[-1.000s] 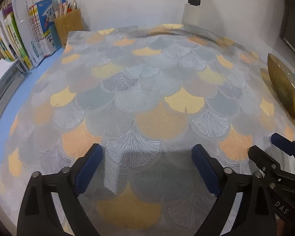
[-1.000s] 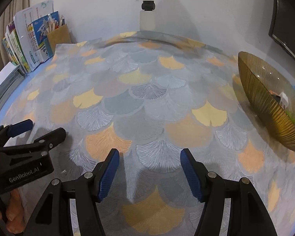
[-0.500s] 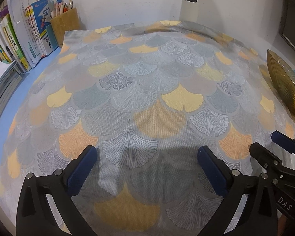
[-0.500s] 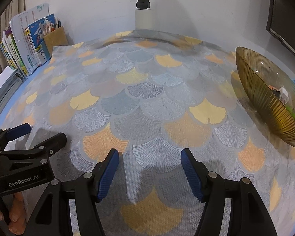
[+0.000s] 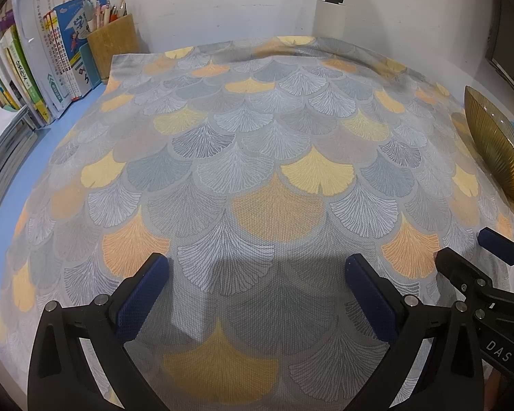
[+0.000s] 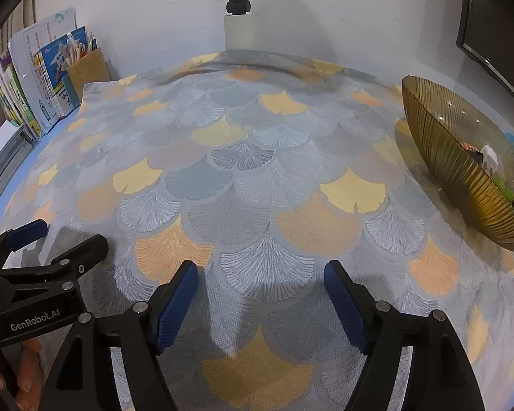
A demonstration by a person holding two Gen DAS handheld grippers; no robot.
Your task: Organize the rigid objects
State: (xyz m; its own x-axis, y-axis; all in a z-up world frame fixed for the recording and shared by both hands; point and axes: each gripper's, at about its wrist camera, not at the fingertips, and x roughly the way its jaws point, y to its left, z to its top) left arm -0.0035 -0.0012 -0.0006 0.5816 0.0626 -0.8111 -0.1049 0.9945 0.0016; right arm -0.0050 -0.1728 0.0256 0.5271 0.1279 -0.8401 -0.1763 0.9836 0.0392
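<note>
Both jaw sets have just been opening: left gripper (image 5: 257,282) and right gripper (image 6: 261,287) released, empty; markings "GenRobot.AI", "DAS".

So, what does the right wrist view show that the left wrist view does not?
Only the right wrist view looks inside the amber ribbed glass bowl, where small objects lie; they are too small to name. Only the left wrist view shows the bowl merely as an outer wall at its right edge. Both share the fan-patterned grey and yellow tablecloth, the tan pencil holder, the upright books, and both open, empty grippers.
</note>
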